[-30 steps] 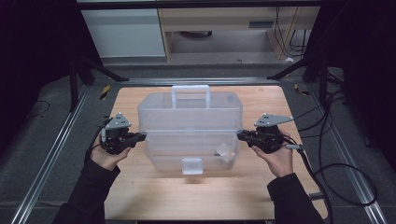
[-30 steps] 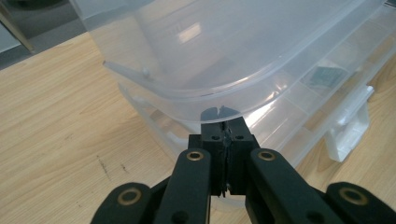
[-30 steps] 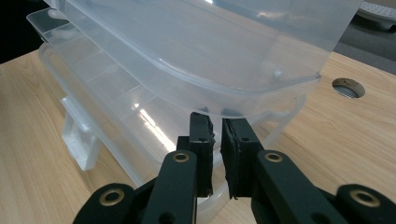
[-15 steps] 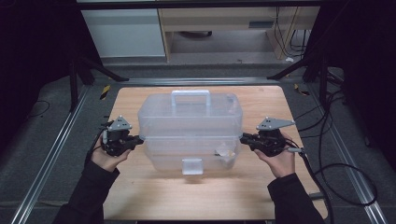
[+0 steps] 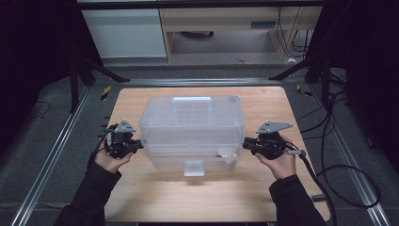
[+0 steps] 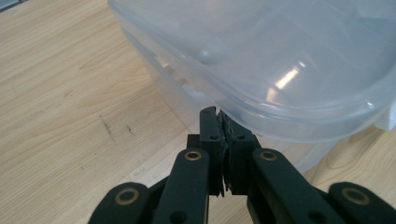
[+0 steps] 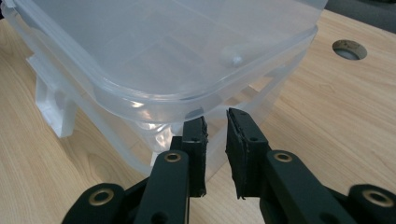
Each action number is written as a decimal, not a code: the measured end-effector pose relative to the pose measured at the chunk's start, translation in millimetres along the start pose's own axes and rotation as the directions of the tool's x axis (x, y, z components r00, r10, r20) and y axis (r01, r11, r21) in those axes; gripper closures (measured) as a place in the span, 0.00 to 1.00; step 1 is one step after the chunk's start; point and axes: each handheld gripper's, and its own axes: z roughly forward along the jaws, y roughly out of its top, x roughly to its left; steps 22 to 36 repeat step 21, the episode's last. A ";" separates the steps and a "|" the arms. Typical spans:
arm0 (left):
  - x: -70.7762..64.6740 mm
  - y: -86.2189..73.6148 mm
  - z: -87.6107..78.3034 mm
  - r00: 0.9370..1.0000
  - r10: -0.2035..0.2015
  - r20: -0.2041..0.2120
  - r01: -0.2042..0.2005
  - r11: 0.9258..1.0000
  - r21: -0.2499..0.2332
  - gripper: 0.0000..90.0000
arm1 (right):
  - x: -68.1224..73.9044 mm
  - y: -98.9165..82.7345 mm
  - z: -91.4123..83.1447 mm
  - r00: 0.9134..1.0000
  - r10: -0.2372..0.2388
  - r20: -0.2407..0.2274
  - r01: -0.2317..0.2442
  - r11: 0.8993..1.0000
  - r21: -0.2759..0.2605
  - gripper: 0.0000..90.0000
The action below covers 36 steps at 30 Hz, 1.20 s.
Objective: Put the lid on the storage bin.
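The clear plastic storage box (image 5: 193, 134) sits mid-worktop (image 5: 141, 197), lid on, with a claw at each short end. It looks light, thin-walled and see-through, probably close to empty apart from some small pale bits in the near right corner (too blurred to name). The walls look likely to flex if squeezed, and the smooth plastic looks slippery, so a pinch on a flat wall would probably slide. The stiffest places to take hold are the overhanging lid rim at either end, or the carry handle (image 5: 192, 100) on top for a one-handed lift.

The left claw (image 5: 139, 145) is pinched shut with nothing between its pads, tips just under the lid's lip in the left gripper view (image 6: 219, 122). The right claw (image 5: 246, 142) stands narrowly parted; its jaws have just been opening, nothing between them, and it sits just beneath the rim at that end (image 7: 215, 122).

The box's long axis runs left to right across the worktop, handle along it. The front latch (image 5: 193, 167) faces the person, so the hinge side presumably points away
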 end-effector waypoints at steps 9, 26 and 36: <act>21.8 -10.7 3.9 0.996 -0.088 -0.013 0.088 0.996 -0.008 0.95 | -12.0 -10.8 3.5 0.998 -0.004 0.055 0.001 0.999 0.046 0.82; 63.2 -42.1 21.8 0.970 -0.199 -0.139 0.198 0.980 -0.021 0.65 | -60.3 -50.1 -1.1 0.963 0.081 0.257 -0.097 0.994 0.050 0.40; 63.2 -42.1 21.8 0.970 -0.199 -0.139 0.198 0.980 -0.021 0.65 | -60.3 -50.1 -1.1 0.963 0.081 0.257 -0.097 0.994 0.050 0.40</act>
